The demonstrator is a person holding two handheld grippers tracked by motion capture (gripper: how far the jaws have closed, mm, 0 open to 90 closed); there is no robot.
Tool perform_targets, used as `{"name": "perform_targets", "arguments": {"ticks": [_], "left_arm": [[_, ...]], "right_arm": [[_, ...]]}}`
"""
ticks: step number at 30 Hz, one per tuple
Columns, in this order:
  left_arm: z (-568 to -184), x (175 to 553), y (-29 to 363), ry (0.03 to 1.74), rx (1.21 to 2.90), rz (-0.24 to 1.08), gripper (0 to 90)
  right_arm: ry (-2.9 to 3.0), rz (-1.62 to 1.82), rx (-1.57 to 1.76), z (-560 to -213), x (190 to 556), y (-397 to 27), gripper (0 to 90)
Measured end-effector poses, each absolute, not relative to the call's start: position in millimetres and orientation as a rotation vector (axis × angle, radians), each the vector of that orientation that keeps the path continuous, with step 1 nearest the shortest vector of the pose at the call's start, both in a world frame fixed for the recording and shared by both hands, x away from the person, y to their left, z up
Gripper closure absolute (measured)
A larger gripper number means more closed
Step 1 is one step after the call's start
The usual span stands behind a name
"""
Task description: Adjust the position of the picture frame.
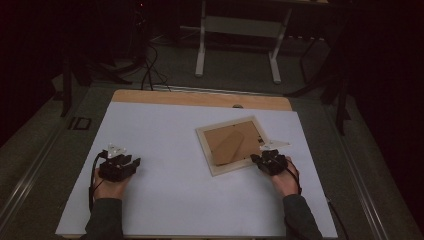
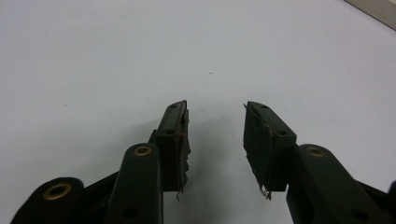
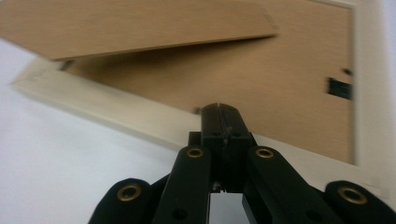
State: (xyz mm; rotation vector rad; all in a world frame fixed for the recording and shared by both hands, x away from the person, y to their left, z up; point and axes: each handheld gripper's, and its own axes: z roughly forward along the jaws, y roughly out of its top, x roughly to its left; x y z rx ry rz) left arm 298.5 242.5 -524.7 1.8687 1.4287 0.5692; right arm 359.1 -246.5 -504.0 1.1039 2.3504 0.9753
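Note:
A pale wooden picture frame (image 1: 206,143) lies face down and askew on the white table top (image 1: 165,150), right of centre. Its brown backing board (image 3: 261,79) faces up, and the stand flap (image 3: 130,23) is raised off it. My right gripper (image 1: 256,158) sits at the frame's near right side. Its jaws are shut together with nothing between them, and their tips (image 3: 219,109) are at the frame's pale near rail (image 3: 107,109). My left gripper (image 1: 134,162) rests over bare table at the left. It (image 2: 215,112) is open and holds nothing.
A small black clip (image 3: 338,87) sits on the backing near the frame's edge. A corner of the frame (image 2: 373,7) shows far off in the left gripper view. The table's wooden far edge (image 1: 200,97) faces a dark floor with cables (image 1: 150,70) and a desk's white legs (image 1: 200,45).

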Motion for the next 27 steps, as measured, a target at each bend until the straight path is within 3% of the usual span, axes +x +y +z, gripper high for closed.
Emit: {"name": "perform_targets", "arguments": {"ticks": [18,27], "left_arm": [[-526,299,238,1.389,1.891,0.534,68.2],[-526,298,238,1.382,1.917,0.56,76.6]], "right_arm": [[2.093,0.992,1.406,-505,382,-304,89.8],[2.026,0.996,1.536,-512,396,-315,89.8]]}}
